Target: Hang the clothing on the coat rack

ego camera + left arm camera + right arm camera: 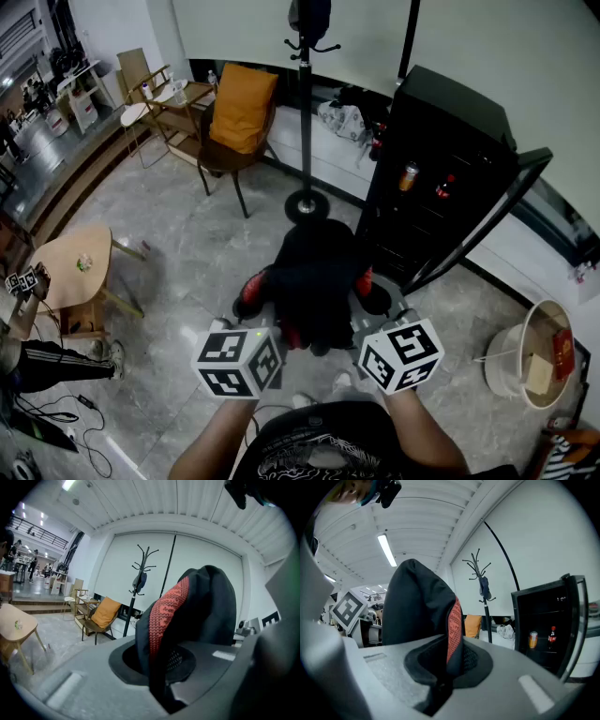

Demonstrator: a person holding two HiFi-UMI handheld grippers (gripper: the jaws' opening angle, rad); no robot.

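The carrying step is in hand: the garment [314, 277] hangs bunched between the two grippers, low in front of the person and well short of the coat rack [305, 112]. The left gripper [161, 681] is clamped on a fold edged with a red ribbed knit band [166, 611]. The right gripper [443, 679] pinches the same black cloth, which looks soft, matte and limp. The rack is a thin dark pole on a round base, with curved hooks up high, one bearing a dark item [309, 14]. Next, I judge, the cloth needs raising high and spreading so that a collar or loop can drop over a free hook.
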